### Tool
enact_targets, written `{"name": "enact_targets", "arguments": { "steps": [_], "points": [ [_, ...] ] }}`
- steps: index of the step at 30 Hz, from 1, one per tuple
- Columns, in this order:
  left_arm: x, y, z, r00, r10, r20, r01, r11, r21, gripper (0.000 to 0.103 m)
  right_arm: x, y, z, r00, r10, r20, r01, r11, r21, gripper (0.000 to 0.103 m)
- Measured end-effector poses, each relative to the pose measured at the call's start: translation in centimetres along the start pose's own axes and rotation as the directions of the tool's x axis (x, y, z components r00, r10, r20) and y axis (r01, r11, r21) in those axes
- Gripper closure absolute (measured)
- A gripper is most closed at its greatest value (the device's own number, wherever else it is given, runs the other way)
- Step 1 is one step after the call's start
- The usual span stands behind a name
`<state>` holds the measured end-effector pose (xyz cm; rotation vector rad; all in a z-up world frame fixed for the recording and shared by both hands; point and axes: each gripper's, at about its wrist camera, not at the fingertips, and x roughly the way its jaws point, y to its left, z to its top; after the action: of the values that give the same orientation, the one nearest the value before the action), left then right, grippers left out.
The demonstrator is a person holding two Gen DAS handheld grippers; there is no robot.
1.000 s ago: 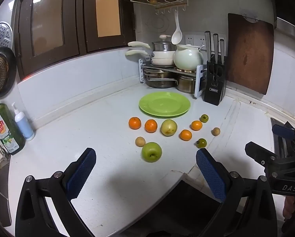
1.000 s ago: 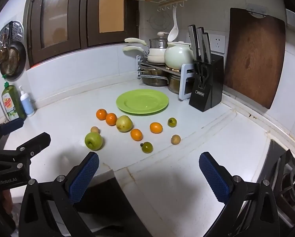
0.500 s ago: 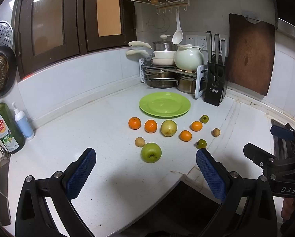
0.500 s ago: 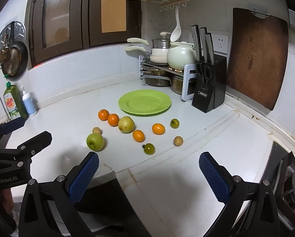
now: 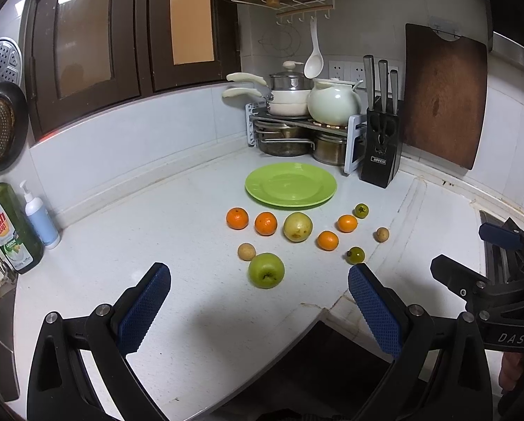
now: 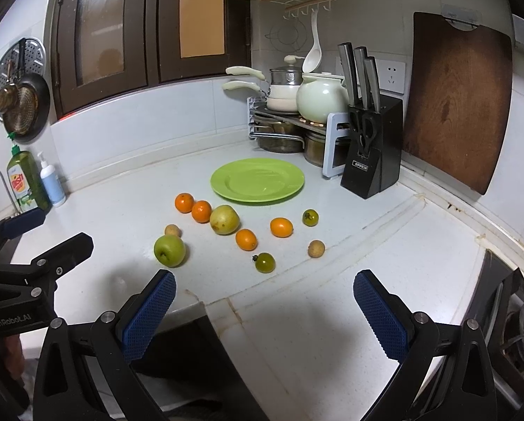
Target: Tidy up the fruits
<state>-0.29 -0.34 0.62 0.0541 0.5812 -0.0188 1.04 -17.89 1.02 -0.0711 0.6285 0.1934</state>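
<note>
An empty green plate [image 5: 290, 185] [image 6: 257, 180] lies on the white counter. In front of it lie loose fruits: a green apple [image 5: 266, 270] [image 6: 169, 250], a yellow pear [image 5: 297, 227] [image 6: 224, 219], several small oranges [image 5: 237, 218] [image 6: 281, 227], two small green fruits [image 5: 355, 255] [image 6: 264, 262] and two small brown ones [image 5: 246, 251] [image 6: 316, 248]. My left gripper [image 5: 258, 301] is open and empty, just short of the apple. My right gripper [image 6: 263, 307] is open and empty near the counter's front edge.
A knife block [image 5: 381, 163] [image 6: 371, 151], a pot rack with pots and a teapot [image 5: 307, 122], and a wooden cutting board [image 6: 454, 101] stand at the back. Dish soap bottles [image 5: 7, 228] stand at the left. A stove [image 6: 514, 315] is at the right.
Both grippers have drifted slightly forward toward the fruit; the fruits and plate have not moved.
</note>
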Motion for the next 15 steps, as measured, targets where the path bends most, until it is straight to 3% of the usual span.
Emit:
{"name": "enact_targets", "arguments": {
  "steps": [15],
  "points": [
    [-0.06, -0.05, -0.08, 1.0, -0.001, 0.0, 0.001, 1.0, -0.001, 0.0, 0.17, 0.1, -0.11, 1.0, 0.008, -0.003, -0.008, 1.0, -0.002, 0.001]
  ]
}}
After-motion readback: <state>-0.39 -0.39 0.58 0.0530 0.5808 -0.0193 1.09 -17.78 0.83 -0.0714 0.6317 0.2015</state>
